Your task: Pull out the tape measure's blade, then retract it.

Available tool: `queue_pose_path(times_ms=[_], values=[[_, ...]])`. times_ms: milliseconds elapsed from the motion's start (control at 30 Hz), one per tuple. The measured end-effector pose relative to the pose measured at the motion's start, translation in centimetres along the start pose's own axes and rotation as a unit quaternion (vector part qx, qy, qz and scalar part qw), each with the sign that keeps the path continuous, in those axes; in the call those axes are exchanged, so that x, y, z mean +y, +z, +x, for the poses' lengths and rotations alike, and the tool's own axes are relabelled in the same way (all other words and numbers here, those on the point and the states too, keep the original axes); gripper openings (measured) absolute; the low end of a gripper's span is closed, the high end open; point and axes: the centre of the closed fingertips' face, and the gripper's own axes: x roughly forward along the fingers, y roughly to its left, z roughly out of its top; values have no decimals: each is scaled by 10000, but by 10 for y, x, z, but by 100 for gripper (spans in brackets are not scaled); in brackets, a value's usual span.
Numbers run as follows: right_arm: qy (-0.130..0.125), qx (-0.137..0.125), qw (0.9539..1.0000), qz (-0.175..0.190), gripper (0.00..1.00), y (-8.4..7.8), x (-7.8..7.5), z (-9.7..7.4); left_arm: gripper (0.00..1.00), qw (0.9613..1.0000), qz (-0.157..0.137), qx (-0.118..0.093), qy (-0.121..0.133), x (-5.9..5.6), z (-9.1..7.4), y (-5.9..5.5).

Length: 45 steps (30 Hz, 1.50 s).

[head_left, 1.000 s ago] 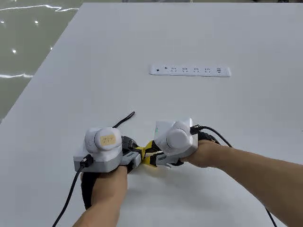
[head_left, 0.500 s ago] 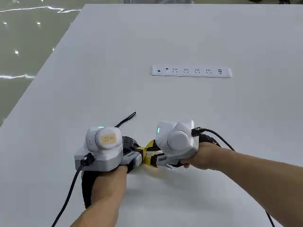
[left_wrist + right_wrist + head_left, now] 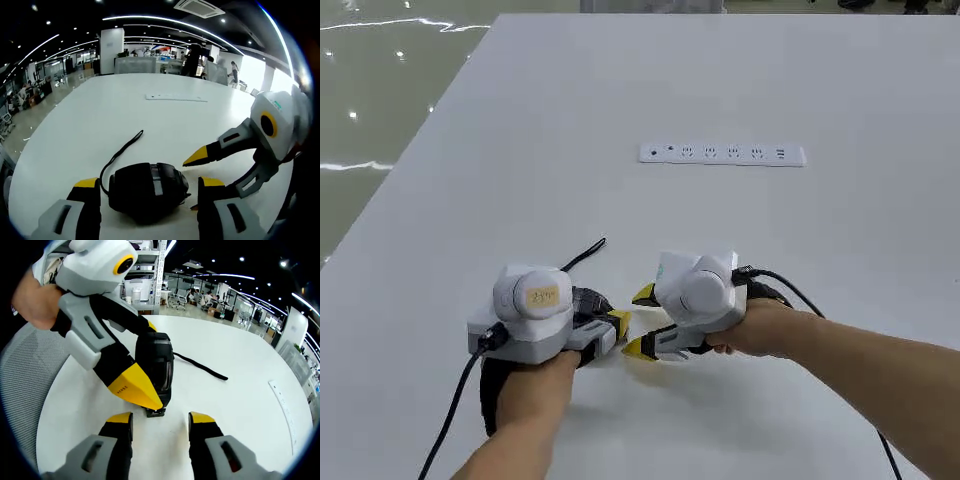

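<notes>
White, smooth worktop [image 3: 620, 120] carries a flat power strip [image 3: 722, 153] well beyond both tongs. The yellow-tipped left tongs [image 3: 150, 182] clasp the rounded black tape measure [image 3: 147, 190], and its thin strap [image 3: 120, 150] trails ahead of them. The right tongs [image 3: 160, 417] face its case from just beside, spread wide and holding nothing, wrist turned inward.

No legible text found. The left gripper [image 3: 607, 314] bears a yellow sticker [image 3: 542, 296] with handwritten marks, unreadable. Small print on its yellow fingertip [image 3: 131, 385] is blurred.
</notes>
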Motion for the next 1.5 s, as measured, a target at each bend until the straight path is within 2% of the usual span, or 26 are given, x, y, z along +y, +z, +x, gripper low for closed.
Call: queue_pose_path(times_ms=[33,167,233,300,367,500,633,700,767,800,867,933,1033,1100,1200,1400,1500], values=[[-20,-20,10000,12,46,0,0,-2,77,9999,113,-4,-28,-1,-1,0],[-150,-49,9995,273,56,-4,-3,-11,81,9994,208,-53,-267,-8,-1,3],[-301,-18,9990,335,61,-7,-5,-18,81,9983,395,9,-433,-11,-1,1],[-511,-136,9967,609,65,-8,-9,-27,82,9973,529,18,-515,-13,-2,1],[-558,-170,9957,723,71,-10,-9,-32,84,9964,606,21,-593,-15,-3,1],[-745,-196,9934,847,79,-17,-10,-47,89,9923,907,52,-843,-21,-5,0],[-878,-259,9894,1131,88,-26,-8,-61,93,9863,1147,76,-1186,-29,-8,-1],[-949,-277,9883,1163,90,-29,-8,-68,93,9838,1258,15,-1277,-31,-10,1],[-1071,-346,9858,1244,93,-30,-10,-75,95,9818,1377,-29,-1312,-31,-13,2],[-1149,-449,9828,1375,95,-28,-12,-80,96,9804,1418,-41,-1369,-31,-14,2],[-1226,-528,9804,1450,96,-28,-13,-87,98,9788,1452,-47,-1444,-31,-14,2],[-1394,-636,9754,1583,97,-28,-16,-97,99,9770,1494,-80,-1522,-29,-18,3],[-1528,-648,9723,1645,98,-32,-17,-107,100,9753,1532,-83,-1587,-28,-21,4],[-1642,-749,9675,1772,98,-34,-18,-116,100,9736,1573,-115,-1650,-26,-26,5],[-1720,-770,9652,1816,99,-40,-15,-125,100,9729,1599,-78,-1669,-24,-30,5],[-1847,-752,9606,1937,100,-51,-7,-141,100,9699,1627,-220,-1798,-22,-39,8],[-1930,-779,9576,1990,100,-55,-4,-149,100,9682,1552,-267,-1946,-25,-44,8]])
